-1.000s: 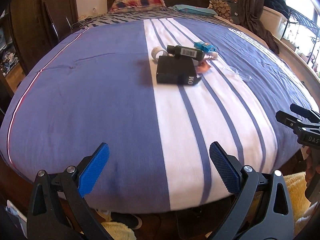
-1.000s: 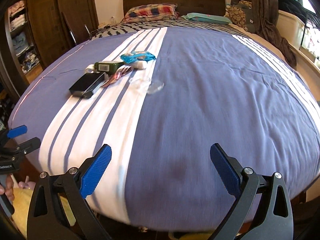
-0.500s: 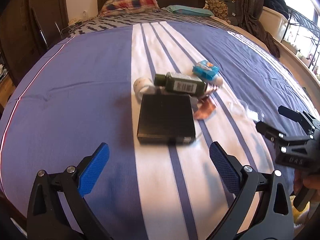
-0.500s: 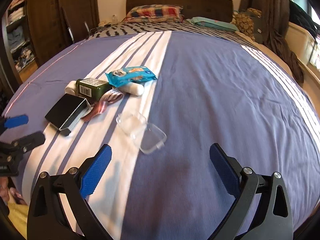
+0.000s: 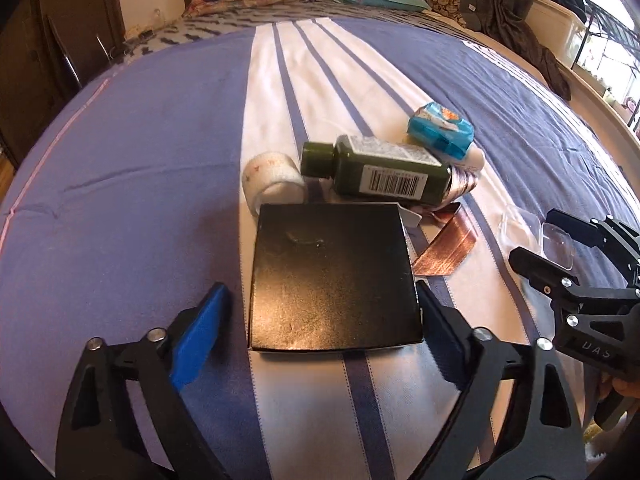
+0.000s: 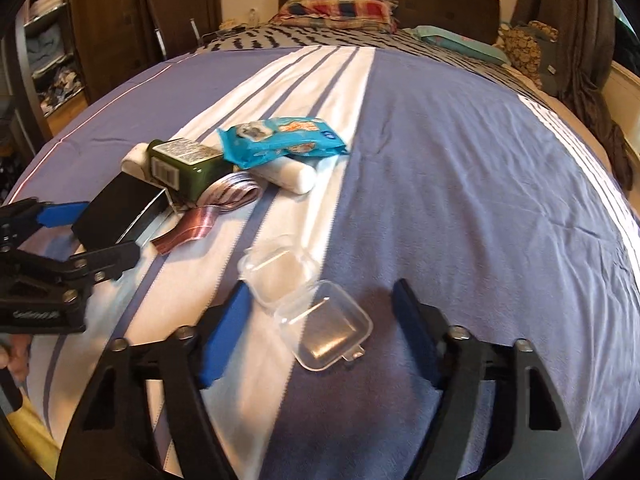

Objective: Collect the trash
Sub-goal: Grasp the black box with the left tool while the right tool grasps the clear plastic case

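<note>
The trash lies in a loose group on the bed (image 5: 140,152), on the white striped band of the purple cover.

Left tongs (image 5: 320,316): jaws spread, just now narrowing. The black box (image 5: 332,276) lies flat between the pads; the right pad sits at the box edge, the left pad stands clear of it. No grip is made.

Right tongs (image 6: 320,320): jaws spread, just now closing. The clear hinged plastic case (image 6: 304,304) lies open between the pads, touched by neither.

From the black box in the left wrist view:
- 12 o'clock: green bottle (image 5: 380,172), on its side.
- 11 o'clock: white tape roll (image 5: 272,180).
- 1 o'clock: blue packet (image 5: 440,128), resting on a white tube (image 6: 288,172).
- 3 o'clock: copper-coloured ribbon (image 5: 444,248).
</note>
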Demonstrator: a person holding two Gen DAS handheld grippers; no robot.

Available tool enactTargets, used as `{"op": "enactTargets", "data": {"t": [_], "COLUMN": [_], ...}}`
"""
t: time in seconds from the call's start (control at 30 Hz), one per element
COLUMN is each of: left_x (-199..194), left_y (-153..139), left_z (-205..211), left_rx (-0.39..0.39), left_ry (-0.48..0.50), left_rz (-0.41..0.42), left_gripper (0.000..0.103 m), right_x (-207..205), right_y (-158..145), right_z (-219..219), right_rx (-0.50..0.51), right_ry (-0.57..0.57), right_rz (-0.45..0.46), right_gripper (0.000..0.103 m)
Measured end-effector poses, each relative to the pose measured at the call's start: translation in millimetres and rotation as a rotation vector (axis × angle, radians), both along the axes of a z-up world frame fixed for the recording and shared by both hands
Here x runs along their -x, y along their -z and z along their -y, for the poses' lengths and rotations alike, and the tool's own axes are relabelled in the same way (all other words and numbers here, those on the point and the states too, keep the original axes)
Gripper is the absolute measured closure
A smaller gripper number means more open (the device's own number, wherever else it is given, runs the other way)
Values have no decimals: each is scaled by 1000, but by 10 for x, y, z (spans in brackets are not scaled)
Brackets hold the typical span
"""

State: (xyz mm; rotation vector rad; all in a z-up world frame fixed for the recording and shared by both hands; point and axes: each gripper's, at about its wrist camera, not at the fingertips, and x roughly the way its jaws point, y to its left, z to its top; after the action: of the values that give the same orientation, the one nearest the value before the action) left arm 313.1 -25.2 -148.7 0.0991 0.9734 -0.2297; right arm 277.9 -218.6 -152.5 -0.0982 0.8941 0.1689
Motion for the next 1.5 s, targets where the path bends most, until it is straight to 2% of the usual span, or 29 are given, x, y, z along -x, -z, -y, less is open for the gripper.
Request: {"op": "enactTargets", "data": {"t": [0.07, 0.13, 0.2, 0.23, 0.63, 0.9, 1.2, 1.5], "left_x": [7, 28, 72, 97, 802, 1410, 2038, 2562], "left_y": [1, -21, -44, -48, -140, -383, -617, -645], "left_z": [6, -8, -29, -34, -141, -123, 4, 111], "left_rx": [-5, 4, 15, 18, 46, 79, 80, 88], "left_ry": [5, 3, 0, 1, -10, -1, 42, 90], "left_rz": [9, 16, 12, 11, 21, 82, 147, 169], "left_gripper": [21, 34, 34, 34, 34, 34, 34, 34], "right_x": [20, 46, 79, 97, 656, 1206, 1814, 2318], "right_y": [-4, -18, -32, -36, -185, -383, -628, -715], "right_z": [-37, -59, -71, -67, -26, 31, 98, 165], "right_rx": [2, -5, -11, -16, -64, -85, -108, -140], "right_ry": [-19, -23, -19, -19, -44, -34, -8, 13], "right_rz": [3, 4, 4, 4, 25, 77, 148, 184], "right_gripper": [50, 56, 59, 67, 67, 67, 67, 67]}}
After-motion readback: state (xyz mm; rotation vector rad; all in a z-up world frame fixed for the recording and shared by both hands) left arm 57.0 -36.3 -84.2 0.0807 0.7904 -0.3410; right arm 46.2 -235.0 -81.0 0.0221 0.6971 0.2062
